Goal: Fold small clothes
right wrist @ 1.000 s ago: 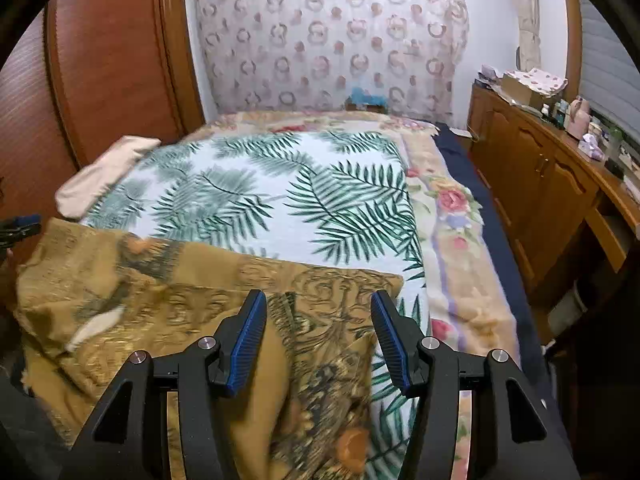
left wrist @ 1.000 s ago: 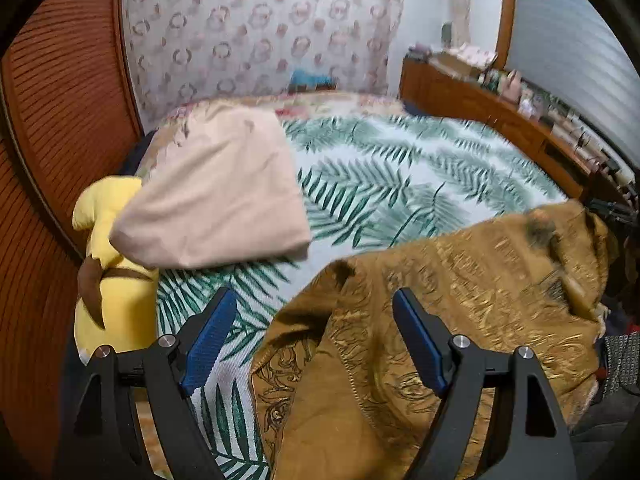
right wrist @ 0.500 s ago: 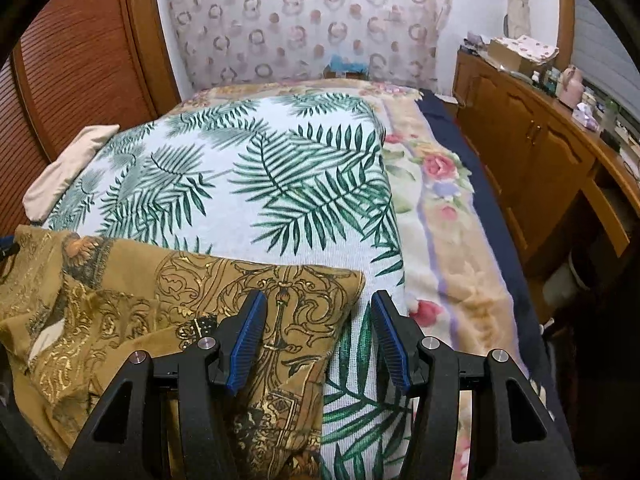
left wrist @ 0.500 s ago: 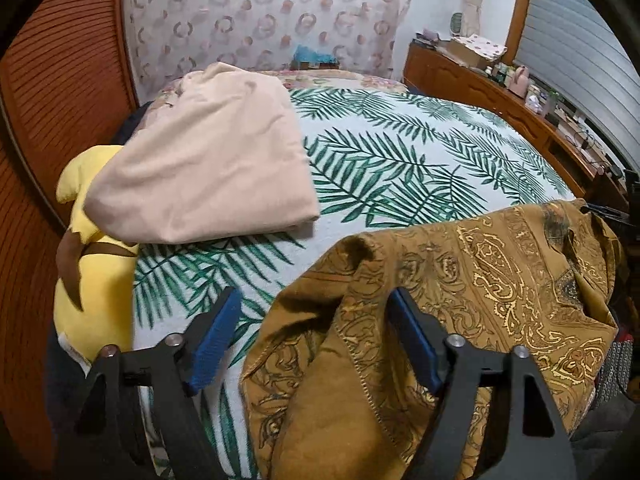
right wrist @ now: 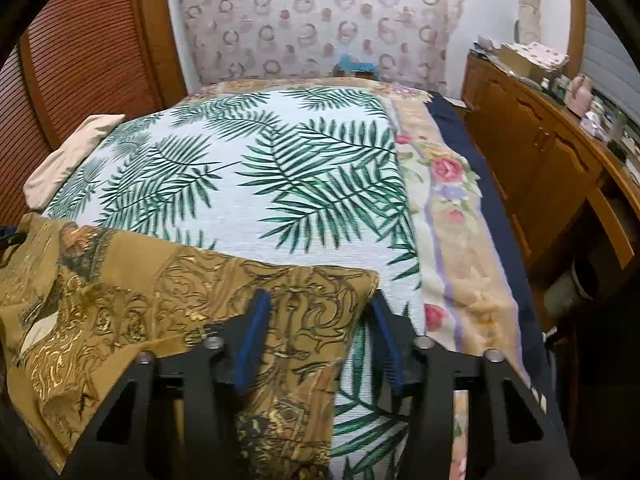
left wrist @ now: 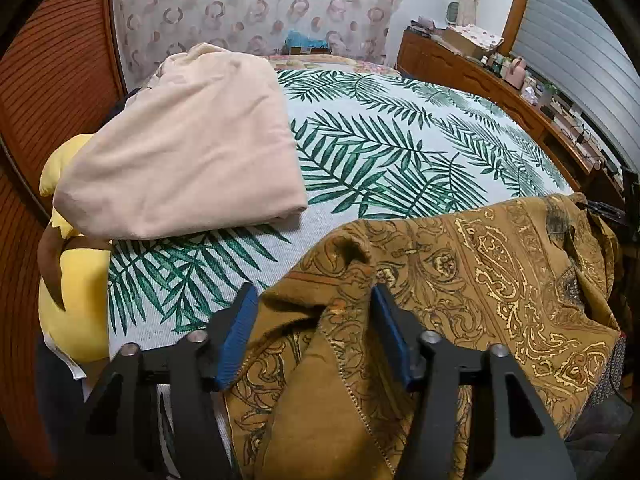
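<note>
An ochre garment [left wrist: 500,264] with a gold paisley print lies rumpled across the near edge of the bed. In the left wrist view a raised fold of it stands between the blue pads of my left gripper [left wrist: 314,294], whose jaws are closing with some gap left. The right wrist view shows the same garment [right wrist: 140,280] with its right corner lying between the pads of my right gripper [right wrist: 319,298], also closing. Neither pair of pads is clamped tight on the cloth.
A folded beige cloth [left wrist: 188,152] lies on the palm-leaf bedspread [left wrist: 400,152] at the left, over a yellow plush toy [left wrist: 76,312]. A slatted wooden wall [left wrist: 40,80] borders the left side. A cluttered wooden sideboard [right wrist: 540,152] runs along the right.
Both grippers have sunk toward the garment and their jaws have narrowed around it. The right gripper has shifted right to the garment's corner; the cloth under the left has bunched up.
</note>
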Available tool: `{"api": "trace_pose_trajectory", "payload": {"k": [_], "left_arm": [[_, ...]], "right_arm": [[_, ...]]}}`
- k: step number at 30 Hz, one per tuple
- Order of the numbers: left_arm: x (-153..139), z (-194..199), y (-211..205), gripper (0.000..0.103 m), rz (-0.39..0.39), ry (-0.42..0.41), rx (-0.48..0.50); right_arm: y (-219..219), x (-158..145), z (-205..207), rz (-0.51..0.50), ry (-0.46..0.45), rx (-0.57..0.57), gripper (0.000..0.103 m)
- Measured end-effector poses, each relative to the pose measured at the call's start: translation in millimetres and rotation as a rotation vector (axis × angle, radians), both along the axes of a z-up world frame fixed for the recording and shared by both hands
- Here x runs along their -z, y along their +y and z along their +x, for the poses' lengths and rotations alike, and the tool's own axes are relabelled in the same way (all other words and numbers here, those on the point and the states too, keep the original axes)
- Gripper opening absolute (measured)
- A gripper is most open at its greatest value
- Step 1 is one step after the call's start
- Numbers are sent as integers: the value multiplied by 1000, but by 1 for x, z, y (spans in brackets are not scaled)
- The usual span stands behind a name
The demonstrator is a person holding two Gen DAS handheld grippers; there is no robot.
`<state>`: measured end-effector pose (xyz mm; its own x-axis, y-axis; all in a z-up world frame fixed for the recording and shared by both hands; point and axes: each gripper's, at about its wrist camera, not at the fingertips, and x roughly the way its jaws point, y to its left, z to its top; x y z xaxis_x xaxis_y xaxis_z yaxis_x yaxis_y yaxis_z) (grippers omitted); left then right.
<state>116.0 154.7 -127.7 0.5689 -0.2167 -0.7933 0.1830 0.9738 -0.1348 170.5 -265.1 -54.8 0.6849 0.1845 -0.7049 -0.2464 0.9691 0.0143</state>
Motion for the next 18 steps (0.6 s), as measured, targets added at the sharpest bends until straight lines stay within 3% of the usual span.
{"api": "trace_pose_trajectory", "payload": {"k": [2, 3, 6, 12, 18], "left_arm": [[-2, 0, -1, 36, -29, 12, 19], [-2, 0, -3, 27, -30, 15, 25], [-6, -6, -11, 14, -10, 0, 40], [-36, -35, -16, 11, -24, -105, 3], [-99, -97, -15, 11, -73, -298, -37]], "right_arm": [[3, 0, -3, -12, -8, -13, 29], [4, 0, -4, -21, -14, -11, 13], [7, 0, -9, -15, -24, 0, 8], [5, -21, -46, 17, -139, 30, 6], [7, -70, -105, 56, -286, 48, 5]]}}
